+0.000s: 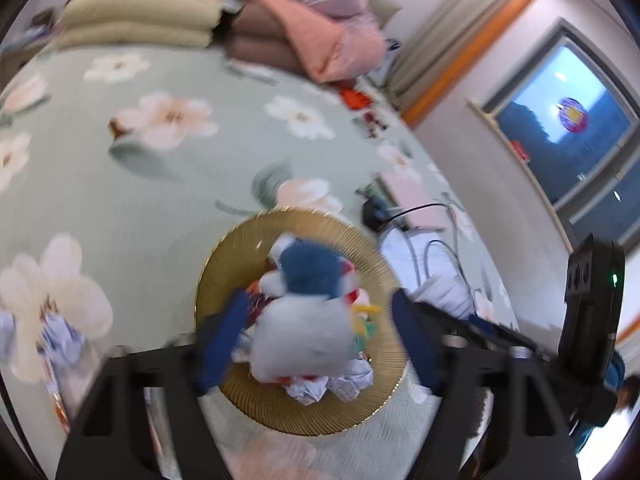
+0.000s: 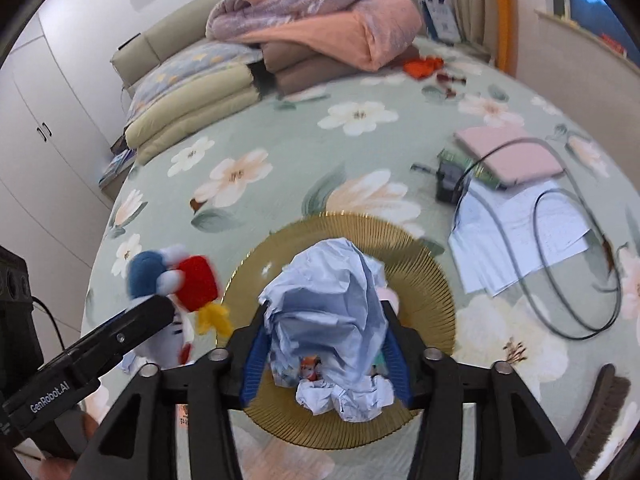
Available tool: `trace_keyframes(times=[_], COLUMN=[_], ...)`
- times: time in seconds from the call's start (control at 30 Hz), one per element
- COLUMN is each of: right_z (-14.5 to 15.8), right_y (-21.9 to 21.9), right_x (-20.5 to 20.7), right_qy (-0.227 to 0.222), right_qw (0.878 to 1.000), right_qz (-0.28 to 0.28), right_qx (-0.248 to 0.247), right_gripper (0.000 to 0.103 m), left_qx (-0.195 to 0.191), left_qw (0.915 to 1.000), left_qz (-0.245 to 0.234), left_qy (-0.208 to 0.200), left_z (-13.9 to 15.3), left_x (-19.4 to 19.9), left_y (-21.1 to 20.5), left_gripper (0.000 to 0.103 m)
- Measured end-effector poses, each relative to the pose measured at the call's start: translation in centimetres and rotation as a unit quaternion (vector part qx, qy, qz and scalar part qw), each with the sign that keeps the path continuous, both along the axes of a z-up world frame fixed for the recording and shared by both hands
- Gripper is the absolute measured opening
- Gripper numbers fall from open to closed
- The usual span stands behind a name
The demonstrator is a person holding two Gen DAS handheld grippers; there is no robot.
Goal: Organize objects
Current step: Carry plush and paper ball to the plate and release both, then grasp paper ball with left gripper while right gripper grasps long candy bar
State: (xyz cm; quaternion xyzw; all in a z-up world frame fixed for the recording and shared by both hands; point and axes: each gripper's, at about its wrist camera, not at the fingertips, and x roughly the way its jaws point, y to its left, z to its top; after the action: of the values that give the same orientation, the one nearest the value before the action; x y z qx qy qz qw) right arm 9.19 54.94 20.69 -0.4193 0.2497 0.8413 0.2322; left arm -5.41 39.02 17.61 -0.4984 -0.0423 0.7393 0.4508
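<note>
- You can read one marking for certain: "GenRobot.AI" in white letters along the side of the black left gripper [image 2: 132,322], where it enters the right wrist view from the lower left.
- You see a blue and white printed card [image 2: 442,16] standing at the far edge of the bed [image 2: 280,208], near the curtain; its print is too small for you to read.
- You see white papers [image 2: 516,236] lying beside the gold plate [image 2: 436,292] with faint print on them, but you cannot make out any of it.
- In the left wrist view, blur leaves you nothing legible.
</note>
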Motion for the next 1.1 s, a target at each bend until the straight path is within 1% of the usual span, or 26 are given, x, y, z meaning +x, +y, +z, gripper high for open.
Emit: trace_keyframes(times=[0.07, 0.13, 0.23, 0.3, 0.47, 0.67, 0.73, 0.8, 0.93, 1.03, 1.1], right_z=[-1.4, -2.6, -3.6, -4.3, -5.9, -7.9, -8.2, -8.2, -7.6, -7.0, -6.8], right_y=[0.3, 0.5, 0.1, -0.1, -2.1, -7.1, -9.2, -11.6, -15.4, -18.0, -19.5], right_x=[-0.1, 0.2, 1.2, 1.8, 3.2, 3.0, 2.7, 2.3, 1.5, 0.8, 0.1], right_qy=[-0.016, -0.027, -0.032, -0.037, -0.041, -0.045, -0.046, -0.049, -0.061, -0.072, -0.078], right_qw=[1.0, 0.999, 0.999, 0.998, 0.996, 0.988, 0.984, 0.982, 0.98, 0.98, 0.981], right_qz=[0.002, 0.001, 0.004, 0.006, 0.014, 0.061, 0.081, 0.101, 0.13, 0.134, 0.131], right_qx=[-0.017, -0.022, -0.027, -0.04, -0.081, -0.135, -0.15, -0.153, -0.14, -0.127, -0.124], right_gripper=[0.075, 0.075, 0.075, 0.075, 0.075, 0.075, 0.075, 0.075, 0.075, 0.075, 0.075], left_qx=[-0.012, -0.03, -0.043, -0.054, -0.085, -0.119, -0.126, -0.136, -0.126, -0.121, -0.114], left_qw=[0.9998, 0.9993, 0.9985, 0.9982, 0.9957, 0.9882, 0.986, 0.9837, 0.9837, 0.9832, 0.9838], left_qz=[-0.006, -0.007, -0.008, -0.004, 0.029, 0.09, 0.106, 0.117, 0.126, 0.13, 0.132], left_qy=[-0.013, -0.02, -0.032, -0.028, -0.023, -0.034, -0.024, -0.012, -0.028, -0.041, -0.042], left_z=[-1.2, -2.2, -3.1, -3.3, -3.4, -3.7, -3.7, -3.6, -4.2, -4.6, -4.5], left_x=[0.1, 0.3, 0.7, 1.1, 1.6, 1.8, 1.8, 1.7, 0.9, -0.3, -1.0], left_y=[0.2, -0.1, -1.4, -2.6, -6.9, -14.5, -16.9, -19.1, -22.9, -25.3, -27.2], left_gripper=[0.076, 0.076, 0.076, 0.076, 0.076, 0.076, 0.076, 0.076, 0.076, 0.076, 0.076])
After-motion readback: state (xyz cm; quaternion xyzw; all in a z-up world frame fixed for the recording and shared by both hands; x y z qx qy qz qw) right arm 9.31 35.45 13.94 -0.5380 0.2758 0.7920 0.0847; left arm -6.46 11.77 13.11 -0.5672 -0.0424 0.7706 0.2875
